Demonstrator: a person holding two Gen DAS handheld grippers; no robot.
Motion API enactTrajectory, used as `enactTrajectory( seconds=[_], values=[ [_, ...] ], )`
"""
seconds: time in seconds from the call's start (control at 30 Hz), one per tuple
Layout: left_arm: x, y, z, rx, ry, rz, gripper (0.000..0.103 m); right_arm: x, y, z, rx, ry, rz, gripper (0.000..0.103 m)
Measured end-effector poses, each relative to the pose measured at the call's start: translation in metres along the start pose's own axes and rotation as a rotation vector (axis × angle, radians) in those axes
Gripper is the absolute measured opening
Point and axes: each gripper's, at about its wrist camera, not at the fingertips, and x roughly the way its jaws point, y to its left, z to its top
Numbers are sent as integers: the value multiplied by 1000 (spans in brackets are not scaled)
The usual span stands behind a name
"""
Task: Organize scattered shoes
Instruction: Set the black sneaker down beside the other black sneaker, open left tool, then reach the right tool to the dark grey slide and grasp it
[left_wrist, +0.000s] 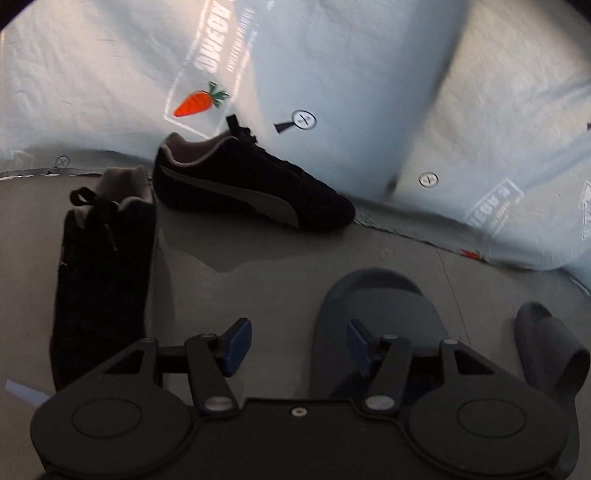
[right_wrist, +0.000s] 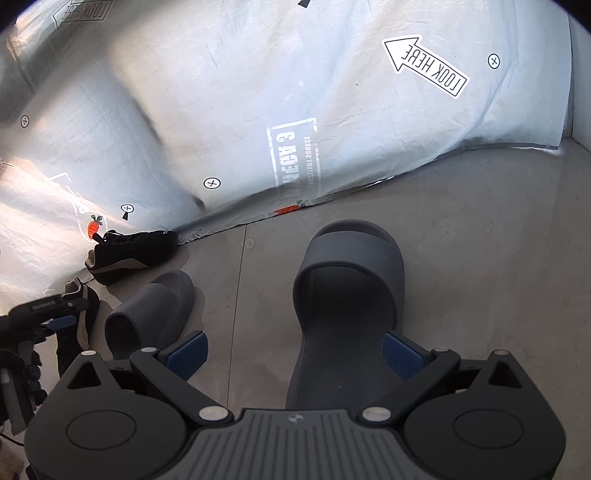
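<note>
Left wrist view: left gripper (left_wrist: 299, 347) half open over bare floor (left_wrist: 258, 288), empty, between black sneaker (left_wrist: 99, 273) and grey slide (left_wrist: 373, 325). Right wrist view: right gripper (right_wrist: 295, 352) wide open, second grey slide (right_wrist: 343, 306) heel between pads (right_wrist: 400, 354), contact unclear.

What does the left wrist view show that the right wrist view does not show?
Only the left wrist view shows the near black sneaker almost whole, and the left claw open over bare floor.

Only the right wrist view shows the "LOOK HERE" arrow and the right claw open around one grey slide.

Both show the far black sneaker by the white sheet, and the other grey slide.
</note>
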Motion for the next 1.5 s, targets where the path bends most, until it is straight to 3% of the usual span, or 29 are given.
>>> enactTrajectory(
  seconds=[0.17, 0.23, 0.33, 0.4, 0.43, 0.47, 0.53, 0.57, 0.7, 0.77, 0.9, 0.97, 1.03, 1.13, 1.2, 1.3, 1.37, 1.43, 1.5],
  values=[
    [-4, 5, 1, -84, 41, -27, 57, -12, -1, -3, -29, -22, -7, 100],
    [-14, 6, -1, -79, 51, -48, 57, -13, -5, -6, -22, -17, -17, 100],
    [-14, 4, -7, -55, 126, -87, 58, -11, -12, -10, 9, 1, -20, 100],
    [-4, -1, -11, -33, 157, -44, 58, -7, -16, -11, 33, 14, -14, 100],
    [4, -4, -13, -24, 162, -12, 53, -2, -16, -12, 41, 24, -4, 100],
    [13, -6, -14, -18, 166, 11, 41, 2, -16, -12, 41, 34, 3, 100],
    [27, -4, -14, -54, 149, -73, 21, 7, -13, -11, 25, 41, 10, 100],
    [31, -5, -12, -65, 133, -88, 20, 8, -10, -10, 10, 39, 14, 100],
    [52, -16, 6, 19, 132, -159, 18, 10, 2, -6, -59, 29, 35, 100],
    [66, -26, 16, 110, 153, -249, 18, 11, 7, -6, -100, 27, 53, 100],
    [86, -44, 29, 243, 261, -397, 20, 18, 14, -7, -155, 55, 57, 100],
    [85, -48, 32, 256, 285, -383, 22, 23, 17, -6, -176, 74, 66, 100],
    [68, -45, 30, 224, 245, -368, 27, 27, 22, -3, -235, 82, 75, 100],
    [30, -34, 20, 131, 126, -322, 56, 39, 31, 3, -362, 108, 99, 100],
    [-3, -25, 10, 48, 35, -281, 57, 52, 34, 12, -374, 135, 128, 100],
    [-40, -9, -6, -62, -49, -276, 57, 82, 48, 32, -376, 175, 263, 100],
    [-68, -2, -22, -122, -115, -269, 57, 111, 66, 45, -443, 229, 356, 100],
    [-89, 1, -33, -142, -173, -214, 57, 143, 88, 57, -533, 317, 452, 100],
    [-106, 0, -39, -145, -194, -177, 57, 168, 108, 64, -638, 339, 486, 100]
  ],
)
